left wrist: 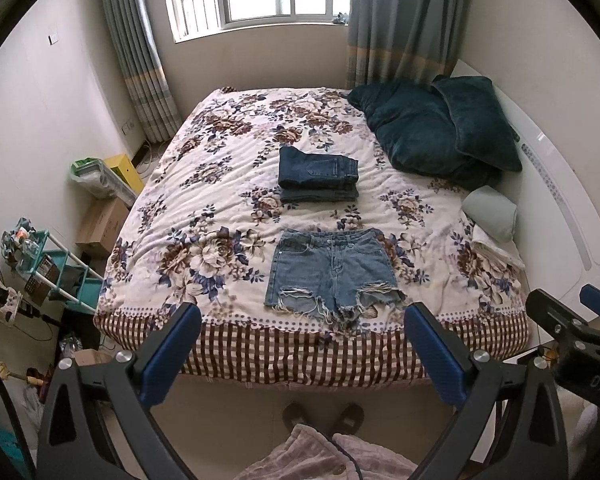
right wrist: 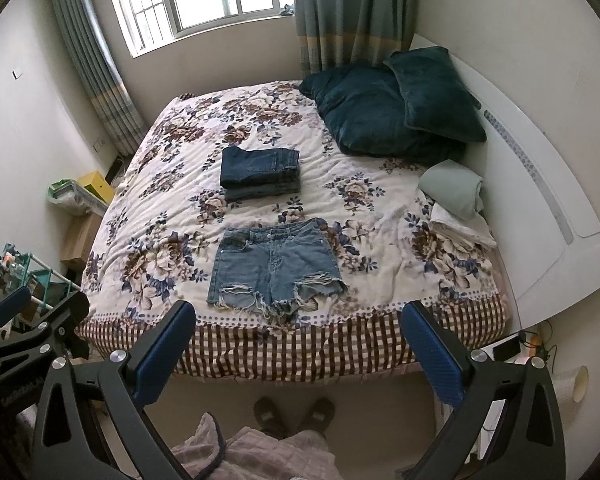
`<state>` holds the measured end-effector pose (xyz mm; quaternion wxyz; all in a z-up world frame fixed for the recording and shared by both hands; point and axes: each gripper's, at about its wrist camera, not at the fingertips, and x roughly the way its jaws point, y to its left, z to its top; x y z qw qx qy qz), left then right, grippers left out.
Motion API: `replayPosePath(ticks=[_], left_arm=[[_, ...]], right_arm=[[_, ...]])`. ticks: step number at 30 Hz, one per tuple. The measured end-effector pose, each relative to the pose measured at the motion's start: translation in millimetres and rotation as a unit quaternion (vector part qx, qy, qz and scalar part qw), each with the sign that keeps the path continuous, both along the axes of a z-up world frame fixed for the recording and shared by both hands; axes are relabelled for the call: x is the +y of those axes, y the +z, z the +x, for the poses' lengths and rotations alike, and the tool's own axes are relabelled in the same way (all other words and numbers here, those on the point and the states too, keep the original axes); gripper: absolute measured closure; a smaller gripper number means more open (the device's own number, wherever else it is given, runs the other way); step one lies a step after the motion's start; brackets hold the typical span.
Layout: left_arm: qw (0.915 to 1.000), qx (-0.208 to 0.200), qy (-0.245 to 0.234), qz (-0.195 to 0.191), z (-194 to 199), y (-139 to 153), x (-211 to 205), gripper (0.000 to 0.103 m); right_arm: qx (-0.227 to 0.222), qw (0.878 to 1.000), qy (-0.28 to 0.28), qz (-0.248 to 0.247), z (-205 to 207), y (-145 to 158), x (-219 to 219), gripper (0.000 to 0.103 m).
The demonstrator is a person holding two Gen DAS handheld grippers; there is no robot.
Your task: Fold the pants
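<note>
Left wrist view: the denim shorts [left wrist: 332, 270] lie flat near the bed's [left wrist: 308, 344] foot edge, below folded jeans [left wrist: 318, 178]. My left gripper [left wrist: 302, 344] and right gripper [right wrist: 298, 344] are spread wide, empty. Denim seems stiffish (frayed hems limp); I would pinch the waistband corners.

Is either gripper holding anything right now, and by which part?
Nothing is held. The left gripper and right gripper are both open, short of the bed; the light denim shorts lie flat and untouched.

Black tongs [left wrist: 302, 344] with blue pads [left wrist: 171, 354], silver screws; perhaps quilted trousers [right wrist: 260, 454].
</note>
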<state>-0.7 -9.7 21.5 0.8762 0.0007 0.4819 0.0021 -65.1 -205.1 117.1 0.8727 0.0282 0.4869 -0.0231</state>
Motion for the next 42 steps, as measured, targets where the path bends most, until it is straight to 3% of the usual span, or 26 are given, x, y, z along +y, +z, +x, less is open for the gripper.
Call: replayPosePath(ticks=[42], left_arm=[[1.0,-0.007,0.0,0.001,-6.7,3.6,-3.8,0.0]], right_arm=[[-0.006,1.0,-0.001,0.003,-5.9,2.2,1.1,0.0]])
